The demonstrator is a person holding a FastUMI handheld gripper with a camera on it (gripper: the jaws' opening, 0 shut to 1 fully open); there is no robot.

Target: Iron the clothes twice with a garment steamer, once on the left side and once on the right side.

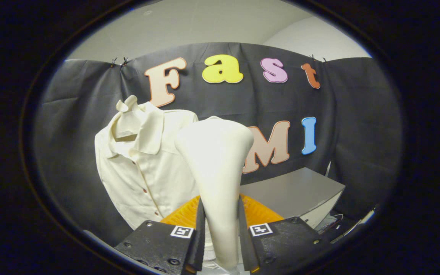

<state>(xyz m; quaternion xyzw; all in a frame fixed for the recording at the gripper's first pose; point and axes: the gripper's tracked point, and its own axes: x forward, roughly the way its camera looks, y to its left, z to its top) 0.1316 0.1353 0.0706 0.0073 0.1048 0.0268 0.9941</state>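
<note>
A cream garment steamer [215, 160] stands upright between my fingers, its wide head rising above them and its narrow handle pinched on both sides. My gripper [221, 229] is shut on that handle. Beyond the fingers and a little to the left hangs a cream collared shirt [143, 168] with small dark buttons down its front, against the black cloth wall. The steamer head covers part of the shirt's right side. I cannot tell whether the head touches the fabric.
A grey box-like table top [292, 194] stands beyond the fingers to the right, with cables [334, 221] at its near corner. Black cloth [357, 133] backs the whole booth, with a white wall above it.
</note>
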